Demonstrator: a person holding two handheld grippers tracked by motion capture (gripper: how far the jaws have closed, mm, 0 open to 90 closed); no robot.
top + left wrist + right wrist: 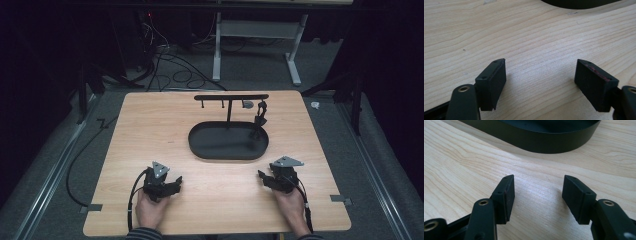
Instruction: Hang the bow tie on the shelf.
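Note:
A black oval tray (200, 145) sits mid-table, with a T-shaped black stand (230, 97) rising from its back. A small grey item (247, 104) and a dark hanging piece (260, 114) hang from the stand's right end. My left gripper (176, 183) rests on the wood near the front left, open and empty; in the left gripper view (541, 65) its jaws stand wide apart over bare wood. My right gripper (262, 177) rests at the front right, also open and empty. The right gripper view (538, 180) has the tray's wall (541, 143) just ahead.
The wooden table (150, 125) has tape marks at its front corners (94, 207) (342, 199). Cables (170, 75) and a white desk frame (260, 30) lie on the floor behind. A black cable (82, 160) trails off the table's left side.

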